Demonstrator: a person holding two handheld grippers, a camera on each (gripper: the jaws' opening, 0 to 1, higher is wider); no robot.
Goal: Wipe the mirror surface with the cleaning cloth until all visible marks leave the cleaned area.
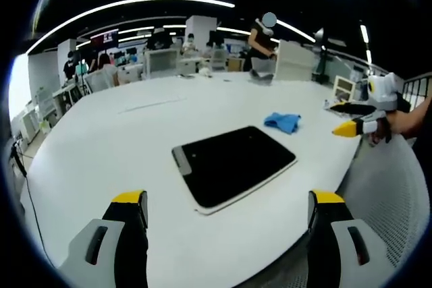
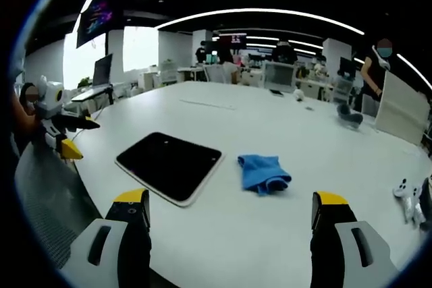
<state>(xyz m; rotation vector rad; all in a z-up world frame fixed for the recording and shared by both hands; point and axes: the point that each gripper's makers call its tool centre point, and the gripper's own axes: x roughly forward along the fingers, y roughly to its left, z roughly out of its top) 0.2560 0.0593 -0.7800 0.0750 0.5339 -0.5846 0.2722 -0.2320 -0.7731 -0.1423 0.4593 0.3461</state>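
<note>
Above table edge (image 2: 202, 247), both hand-held grippers, jaws seemingly apart.

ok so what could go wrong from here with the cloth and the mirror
The mirror lies near the table edge, one corner close to the rim; a hard wipe could push it off. The cloth lies crumpled and flat beside the mirror, so the open right gripper may pinch only a fold and drop it mid-wipe.
</note>
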